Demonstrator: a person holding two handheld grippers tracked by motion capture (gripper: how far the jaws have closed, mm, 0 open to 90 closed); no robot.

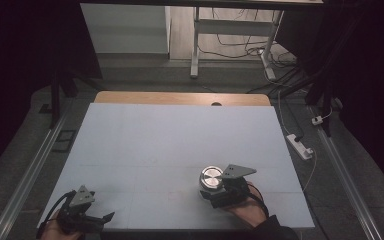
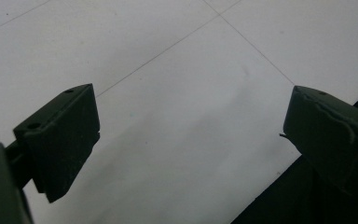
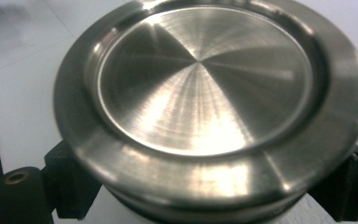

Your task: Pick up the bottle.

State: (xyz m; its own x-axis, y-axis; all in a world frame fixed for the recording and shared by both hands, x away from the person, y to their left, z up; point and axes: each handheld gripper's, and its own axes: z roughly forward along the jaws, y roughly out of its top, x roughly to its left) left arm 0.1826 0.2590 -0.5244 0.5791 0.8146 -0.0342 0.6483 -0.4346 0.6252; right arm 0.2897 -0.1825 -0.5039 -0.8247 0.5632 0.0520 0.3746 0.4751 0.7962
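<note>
The right gripper [image 1: 219, 189] clasps the round brushed-steel container with its flat lid [image 3: 209, 93], jaws pressing its sides below the rim, on the white table [image 1: 180, 135] at the near right. The left gripper [image 1: 87, 216] hovers agape and bare at the near-left corner.

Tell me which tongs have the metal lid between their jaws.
The right tongs: their jaws flank the metal lid. The left tongs stand open over bare table.
</note>
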